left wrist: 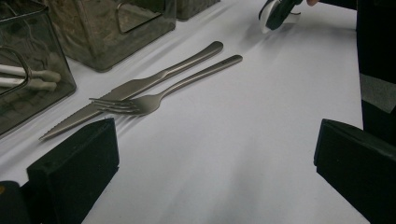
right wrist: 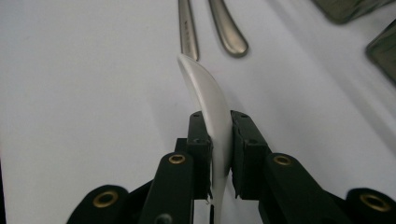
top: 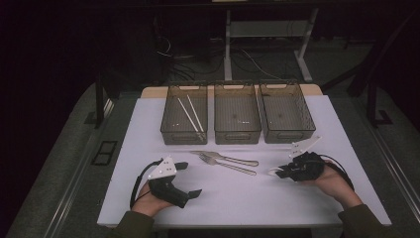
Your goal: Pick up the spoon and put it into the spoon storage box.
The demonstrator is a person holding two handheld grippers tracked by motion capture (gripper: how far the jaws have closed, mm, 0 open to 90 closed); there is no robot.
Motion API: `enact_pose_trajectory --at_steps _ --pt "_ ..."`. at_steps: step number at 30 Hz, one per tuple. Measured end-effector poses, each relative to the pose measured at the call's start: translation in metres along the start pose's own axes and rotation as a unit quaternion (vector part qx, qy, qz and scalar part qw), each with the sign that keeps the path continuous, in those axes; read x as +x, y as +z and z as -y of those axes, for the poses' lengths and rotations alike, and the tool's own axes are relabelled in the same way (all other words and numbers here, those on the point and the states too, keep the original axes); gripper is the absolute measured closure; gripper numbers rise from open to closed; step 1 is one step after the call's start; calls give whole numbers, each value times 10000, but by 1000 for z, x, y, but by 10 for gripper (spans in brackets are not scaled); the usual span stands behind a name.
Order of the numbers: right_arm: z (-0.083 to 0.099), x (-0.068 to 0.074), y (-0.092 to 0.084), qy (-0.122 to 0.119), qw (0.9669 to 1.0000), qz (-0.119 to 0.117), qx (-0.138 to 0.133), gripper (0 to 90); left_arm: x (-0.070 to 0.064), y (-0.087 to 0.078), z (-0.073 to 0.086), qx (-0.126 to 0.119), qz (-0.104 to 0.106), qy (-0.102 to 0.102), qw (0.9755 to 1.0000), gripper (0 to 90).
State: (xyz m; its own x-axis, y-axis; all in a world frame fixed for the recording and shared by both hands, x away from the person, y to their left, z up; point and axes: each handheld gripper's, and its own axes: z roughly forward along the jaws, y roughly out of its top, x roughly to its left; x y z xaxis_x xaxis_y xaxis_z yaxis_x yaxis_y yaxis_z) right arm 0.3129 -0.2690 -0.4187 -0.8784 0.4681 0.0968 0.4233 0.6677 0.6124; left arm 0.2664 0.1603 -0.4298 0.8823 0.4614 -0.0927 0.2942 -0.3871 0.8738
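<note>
Now the right gripper (right wrist: 217,154) has its jaws clamped on a white spoon (right wrist: 208,98), held on edge just above the table (top: 237,198), near the handles of the knife (top: 225,157) and fork (top: 228,165). The left gripper (top: 190,179) rests wide open, holding nothing. Looks like sorting: next, probably, carry the spoon to one of the bins (top: 287,136) and release.
</note>
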Motion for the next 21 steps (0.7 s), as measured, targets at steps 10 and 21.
enact_pose_trajectory --at_steps 10,21 --pt "-12 -4 -9 140 9995 103 -265 792 0 0 0 -15 2 -39 10000 0" --pt "-37 -7 -11 144 9988 143 -436 792 0 0 1 -36 22 -75 10000 0"
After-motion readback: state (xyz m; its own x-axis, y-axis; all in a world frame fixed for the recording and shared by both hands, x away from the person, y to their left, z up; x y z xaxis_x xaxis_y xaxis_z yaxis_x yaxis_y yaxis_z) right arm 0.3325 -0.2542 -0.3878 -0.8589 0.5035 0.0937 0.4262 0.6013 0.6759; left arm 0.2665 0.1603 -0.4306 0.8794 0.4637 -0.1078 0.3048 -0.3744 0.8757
